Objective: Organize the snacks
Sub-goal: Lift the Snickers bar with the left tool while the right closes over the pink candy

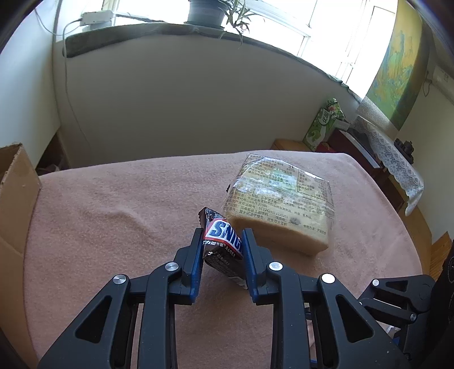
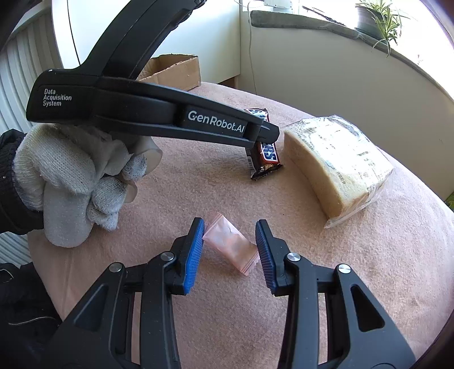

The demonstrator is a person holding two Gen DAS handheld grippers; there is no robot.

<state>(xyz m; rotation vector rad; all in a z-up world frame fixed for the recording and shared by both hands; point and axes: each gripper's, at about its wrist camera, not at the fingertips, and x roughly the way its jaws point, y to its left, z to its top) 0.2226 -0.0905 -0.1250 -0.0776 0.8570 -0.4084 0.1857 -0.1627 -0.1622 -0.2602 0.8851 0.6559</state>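
Observation:
My left gripper [image 1: 222, 232] is shut on a brown Snickers bar [image 1: 224, 247], its blue pads pressing both sides. In the right wrist view the left gripper [image 2: 266, 133] holds the Snickers bar [image 2: 266, 153] tilted upright, lower end on the pink cloth. A person's gloved hand [image 2: 71, 181] grips its handle. My right gripper [image 2: 230, 224] is shut on a small pink packet [image 2: 229, 245] that lies slantwise on the cloth, touching both pads. A wrapped bread loaf [image 1: 283, 204] [image 2: 340, 164] lies just right of the bar.
A pink cloth covers the table [image 1: 113, 213]. An open cardboard box [image 1: 14, 198] [image 2: 173, 71] stands at its far left edge. Beyond the table are a green tissue box [image 1: 323, 125], a lace-covered cabinet [image 1: 397, 159] and a windowsill plant [image 1: 207, 14].

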